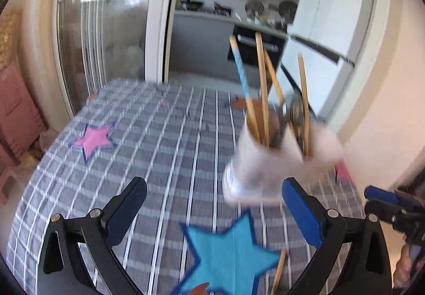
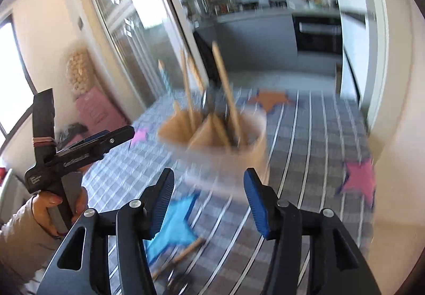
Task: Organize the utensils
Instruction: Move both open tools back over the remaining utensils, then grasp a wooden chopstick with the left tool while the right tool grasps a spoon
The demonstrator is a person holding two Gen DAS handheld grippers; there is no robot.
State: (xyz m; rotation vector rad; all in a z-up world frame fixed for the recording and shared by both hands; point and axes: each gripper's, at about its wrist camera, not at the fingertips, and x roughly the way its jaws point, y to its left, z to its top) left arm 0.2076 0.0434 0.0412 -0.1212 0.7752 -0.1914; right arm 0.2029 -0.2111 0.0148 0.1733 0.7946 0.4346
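A white utensil holder (image 1: 276,159) stands on the checked tablecloth (image 1: 148,141), blurred, with several wooden chopsticks (image 1: 261,88) and dark metal utensils (image 1: 294,114) upright in it. It also shows in the right wrist view (image 2: 220,141), with its chopsticks (image 2: 225,88). My left gripper (image 1: 213,211) is open and empty, just short of the holder. My right gripper (image 2: 208,199) is open and empty, close in front of the holder. A loose chopstick (image 1: 279,268) lies on the cloth near the blue star, also in the right wrist view (image 2: 186,252).
The cloth carries a blue star (image 1: 228,255), a pink star (image 1: 93,138) and an orange star (image 2: 269,99). A glass sliding door (image 1: 101,37) is at the left, a kitchen counter (image 1: 212,16) behind, a wall (image 1: 385,109) at the right. The left gripper shows in the right wrist view (image 2: 79,151).
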